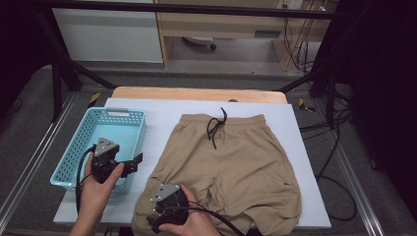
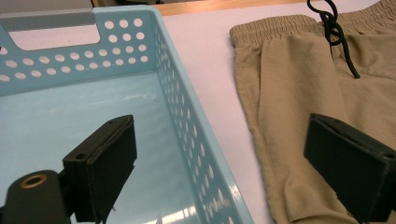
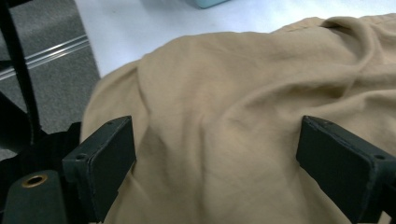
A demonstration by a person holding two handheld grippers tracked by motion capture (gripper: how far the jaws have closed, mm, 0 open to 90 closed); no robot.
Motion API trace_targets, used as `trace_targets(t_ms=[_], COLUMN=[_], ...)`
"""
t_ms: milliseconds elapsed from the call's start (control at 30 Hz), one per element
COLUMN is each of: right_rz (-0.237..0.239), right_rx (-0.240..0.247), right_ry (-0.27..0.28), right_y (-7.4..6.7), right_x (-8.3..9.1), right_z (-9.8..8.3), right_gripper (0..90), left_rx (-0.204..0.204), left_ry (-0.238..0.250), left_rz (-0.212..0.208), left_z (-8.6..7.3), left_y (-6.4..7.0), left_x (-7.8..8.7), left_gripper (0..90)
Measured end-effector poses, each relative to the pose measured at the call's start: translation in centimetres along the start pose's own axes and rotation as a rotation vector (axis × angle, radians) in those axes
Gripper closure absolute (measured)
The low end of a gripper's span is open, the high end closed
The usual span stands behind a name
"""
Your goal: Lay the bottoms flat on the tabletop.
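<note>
Both grippers stand with their jaws spread wide and nothing pinched between them. Right gripper (image 1: 156,222) sits at the near edge of the table, low over the left leg hem of the shorts (image 1: 231,167); in the right gripper view the tan cloth bulges up between the two black jaws, but the pads do not press on it. Left gripper (image 1: 136,162) hovers over the right wall of the light blue basket (image 1: 66,162), one jaw above the basket floor and the other above the bare table beside the shorts' outer seam.

The step in hand looks like taking hold of the near leg. To do it well, the right gripper should sink until a single fold of the hem lies deep between the pads, then close squarely, so it takes the hem edge and not just the loose bulge above it. The left gripper would do best to cross to the other part of that hem or the side seam, so the cloth lifts evenly.

The shorts lie flat on the white table top (image 1: 305,147), waistband at the far side, just right of the basket. They are tan, thin and soft, with an elastic waist and a black drawstring (image 1: 216,128) knotted at the middle. The near hems are rumpled and hang slightly over the table edge.
</note>
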State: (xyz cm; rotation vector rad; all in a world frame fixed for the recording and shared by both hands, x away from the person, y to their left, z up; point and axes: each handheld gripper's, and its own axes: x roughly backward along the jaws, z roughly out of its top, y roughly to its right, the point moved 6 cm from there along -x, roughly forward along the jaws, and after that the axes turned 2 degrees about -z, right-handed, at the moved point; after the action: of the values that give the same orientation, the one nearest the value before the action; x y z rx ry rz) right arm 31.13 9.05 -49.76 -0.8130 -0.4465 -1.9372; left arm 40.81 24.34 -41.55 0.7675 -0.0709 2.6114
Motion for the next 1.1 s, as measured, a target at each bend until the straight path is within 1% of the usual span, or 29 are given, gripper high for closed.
trace_targets(t_ms=[100,167,200,233,300,333,367,400,433,467,500,567,633,667,733,767,800,933,1000,1067,1100], right_rz=[0.009,0.011,0.013,0.015,0.012,-0.007,-0.021,-0.024,-0.024,-0.024,-0.023,-0.026,-0.027,-0.025,-0.02,-0.02,-0.017,-0.013,-0.007,-0.015,-0.024], right_rx=[0.003,0.016,0.013,0.017,0.025,0.043,0.051,0.048,0.054,0.053,0.057,0.058,0.053,0.069,0.078,0.078,0.08,0.078,0.075,0.068,0.081], right_ry=[-0.005,-0.003,-0.002,-0.002,-0.001,0.002,0.005,0.006,0.012,0.018,0.02,0.023,0.022,0.029,0.035,0.035,0.037,0.045,0.051,0.049,0.054], right_y=[-0.4,-0.5,-0.6,-0.7,-0.8,-0.8,-0.8,-0.8,-0.7,-0.7,-0.6,-0.4,-0.3,-0.2,-0.1,-0.1,0.0,0.3,0.4,0.3,0.6], right_x=[-0.1,-0.1,-0.1,-0.1,-0.2,-0.2,-0.2,-0.2,-0.1,-0.1,0.0,0.2,0.3,0.3,0.2,0.2,0.2,0.1,0.2,0.3,0.5], right_z=[-0.1,-0.1,-0.1,-0.1,-0.1,-0.1,-0.1,-0.1,-0.1,0.0,0.0,0.0,-0.1,-0.1,-0.1,-0.1,0.0,0.0,0.0,0.0,0.1], right_gripper=[12.6,12.7,12.6,12.7,12.8,17.8,20.1,22.5,29.0,35.3,39.5,53.1,61.6,66.2,74.2,74.2,82.5,89.7,90.0,90.0,90.0], left_rx=[-0.002,-0.004,-0.004,0.003,0.002,0.001,0.001,0.001,-0.005,0.002,-0.005,-0.007,-0.001,-0.001,-0.001,0.0,0.003,-0.006,-0.002,-0.003,-0.006], left_ry=[-0.001,-0.004,-0.004,-0.009,-0.01,-0.011,-0.012,-0.011,-0.006,-0.012,-0.007,-0.009,-0.015,-0.016,-0.016,-0.017,-0.017,-0.014,-0.021,-0.019,-0.011], left_rz=[-0.001,-0.001,-0.001,-0.003,-0.003,-0.002,-0.003,-0.002,0.001,-0.001,0.002,0.003,0.002,0.003,0.004,0.004,0.004,0.006,0.005,0.005,0.007], left_z=[0.0,0.0,0.0,-0.1,-0.1,-0.1,-0.1,-0.2,-0.1,-0.2,-0.1,-0.1,-0.2,-0.2,-0.2,-0.2,-0.2,-0.2,-0.3,-0.2,-0.2], left_y=[0.1,0.1,0.1,0.1,0.1,0.2,0.2,0.2,0.1,0.2,0.1,0.1,0.2,0.1,0.1,0.1,0.1,0.1,0.1,0.1,0.0], left_x=[0.0,0.0,0.0,0.0,-0.1,-0.1,-0.1,-0.1,-0.1,-0.1,-0.1,-0.2,-0.2,-0.2,-0.2,-0.2,-0.2,-0.3,-0.2,-0.2,-0.2], left_gripper=[10.0,10.0,10.0,10.0,10.0,10.0,10.0,10.0,10.0,10.0,10.0,10.0,10.0,10.0,10.0,10.0,10.0,10.0,10.0,10.0,10.0])
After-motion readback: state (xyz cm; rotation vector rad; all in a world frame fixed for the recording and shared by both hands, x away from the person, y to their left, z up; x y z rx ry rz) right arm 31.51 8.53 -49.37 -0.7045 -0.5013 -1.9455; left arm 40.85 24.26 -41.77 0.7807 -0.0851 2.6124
